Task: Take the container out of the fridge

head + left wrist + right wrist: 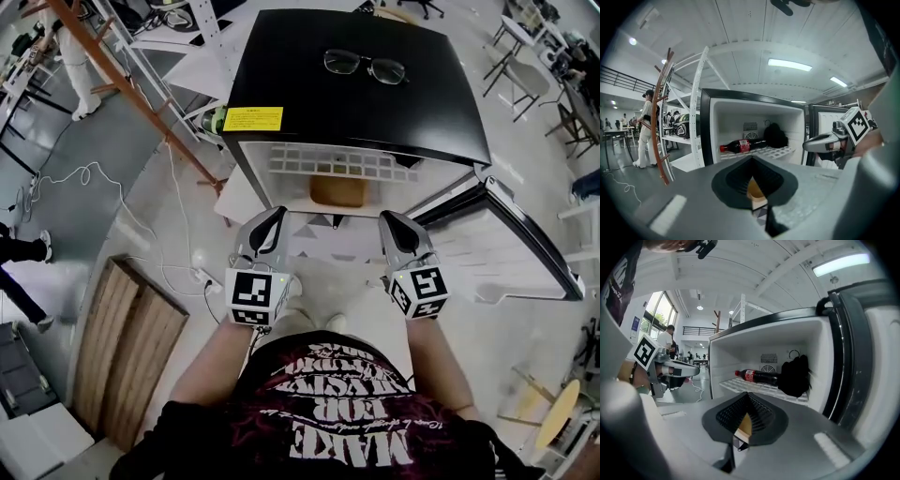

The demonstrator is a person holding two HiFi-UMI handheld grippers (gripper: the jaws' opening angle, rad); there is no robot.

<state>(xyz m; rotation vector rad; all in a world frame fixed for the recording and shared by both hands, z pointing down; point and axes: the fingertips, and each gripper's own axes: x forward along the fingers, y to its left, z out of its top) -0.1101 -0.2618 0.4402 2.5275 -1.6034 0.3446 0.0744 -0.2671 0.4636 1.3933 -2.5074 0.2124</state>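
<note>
Nearest us was the person's dark printed shirt (337,412). Just beyond it the two grippers were held side by side, both aimed at the fridge (309,103).

- The left gripper (277,216) had its jaws pressed together, with nothing in them.
- The right gripper (386,218) was the same: jaws closed and empty.
- The fridge door (506,244) stood swung wide to the right, so we judged the opening step done.
- On the wire shelf (342,161) a cola bottle (740,146) lay on its side, next to a black bundle (776,136) we could not identify.
- The tan container (337,190) sat below that shelf, in the lower part of the fridge. It was apart from both grippers and untouched.
- A pair of glasses (366,66) lay on the fridge top.

What was left, as we judged it: open a pair of jaws, reach in under the shelf, grip the container and draw it out. The lift had not begun.
</note>
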